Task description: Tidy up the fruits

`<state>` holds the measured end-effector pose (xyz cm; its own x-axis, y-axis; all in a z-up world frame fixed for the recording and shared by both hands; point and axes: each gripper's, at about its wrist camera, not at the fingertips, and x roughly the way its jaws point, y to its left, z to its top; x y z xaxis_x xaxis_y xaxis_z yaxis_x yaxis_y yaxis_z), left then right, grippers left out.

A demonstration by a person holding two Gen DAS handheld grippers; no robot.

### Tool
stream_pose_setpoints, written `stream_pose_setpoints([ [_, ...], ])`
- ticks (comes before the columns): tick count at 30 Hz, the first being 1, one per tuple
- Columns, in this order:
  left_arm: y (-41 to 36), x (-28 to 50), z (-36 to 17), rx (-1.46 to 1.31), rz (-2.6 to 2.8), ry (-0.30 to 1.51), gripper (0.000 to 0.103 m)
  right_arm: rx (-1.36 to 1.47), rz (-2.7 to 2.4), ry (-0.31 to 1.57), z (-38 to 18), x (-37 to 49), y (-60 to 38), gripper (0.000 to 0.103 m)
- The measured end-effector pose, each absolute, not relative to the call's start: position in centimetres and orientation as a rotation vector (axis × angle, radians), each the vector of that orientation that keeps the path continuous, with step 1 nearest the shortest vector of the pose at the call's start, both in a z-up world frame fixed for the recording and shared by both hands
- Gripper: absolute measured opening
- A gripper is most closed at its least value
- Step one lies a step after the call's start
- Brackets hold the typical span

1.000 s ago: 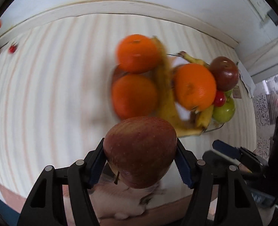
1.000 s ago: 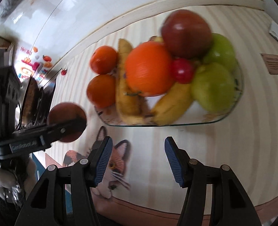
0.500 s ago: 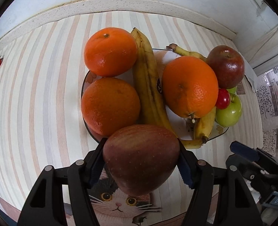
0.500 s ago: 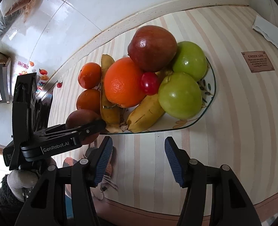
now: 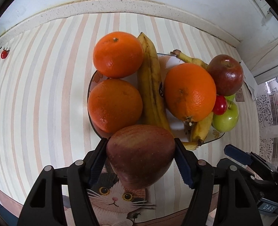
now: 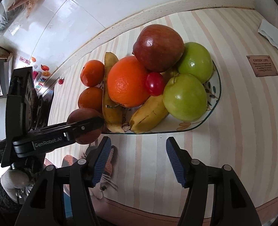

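A person's left gripper [image 5: 140, 162] clamps a red apple [image 5: 140, 154] between its blue pads and holds it at the near edge of a glass plate [image 6: 217, 86] already heaped with fruit, on a striped kitchen counter [image 5: 44, 103]. The apple sits above the plate's near corner, close to the front orange [image 5: 114, 105] and the tip of a long banana [image 5: 152, 94]; whether it touches either, or has reached the plate, cannot be told from these views.

Most of the sorting looks done. The plate carries three oranges, among them the large one [image 6: 128, 82] in the middle and the rear one [image 5: 118, 54]; two bananas; two green apples [image 6: 185, 97]; a second dark red apple [image 6: 158, 48] perched on top; and a small round red fruit [image 6: 155, 83]. No other loose fruit shows on the counter, apart from a small red tomato-like spot by the wall that may be only a sticker.

The right gripper [image 6: 139, 160] hangs empty over the counter just in front of the plate, its jaws opening with nothing between them.

What seems left is to set this last apple into the narrow gap at the plate's edge and let go. With the pile crowded, it may roll off the rim.
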<state>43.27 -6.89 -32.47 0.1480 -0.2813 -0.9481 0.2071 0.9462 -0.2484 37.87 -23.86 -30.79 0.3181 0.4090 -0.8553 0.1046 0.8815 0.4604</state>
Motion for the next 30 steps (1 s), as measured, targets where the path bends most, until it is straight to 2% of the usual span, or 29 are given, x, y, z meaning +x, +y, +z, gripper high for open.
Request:
stream_pose_setpoints([
  [5, -6.5, 43.4, -31.7, -0.074, -0.348, 1.364, 0.066, 0.482, 0.209, 1.238, -30.6, 38.0, -24.0, 0.066],
  [8, -6.2, 43.3, -30.6, -0.095, -0.356, 1.335, 0.069, 0.461, 0.191, 1.223, -30.1, 38.0, -24.1, 0.079],
  [10, -6.0, 43.3, -29.6, -0.099, -0.358, 1.306, 0.082, 0.429, 0.166, 1.213, -29.7, 38.0, -24.1, 0.092],
  [12, -5.9, 43.3, -28.9, -0.087, -0.345, 1.283, 0.087, 0.405, 0.156, 1.208, -29.5, 38.0, -24.0, 0.093],
  [21, -4.4, 40.7, -26.5, -0.039, -0.254, 1.212, 0.088, 0.28, 0.131, 1.194, -28.1, 37.1, -23.1, 0.094],
  [23, -4.3, 39.5, -25.5, -0.034, -0.227, 1.186, 0.088, 0.223, 0.092, 1.177, -26.8, 36.6, -22.9, 0.097],
  [30, -4.9, 35.5, -21.5, -0.026, -0.142, 1.091, 0.088, 0.119, 0.073, 1.065, -20.4, 34.7, -23.0, 0.099],
])
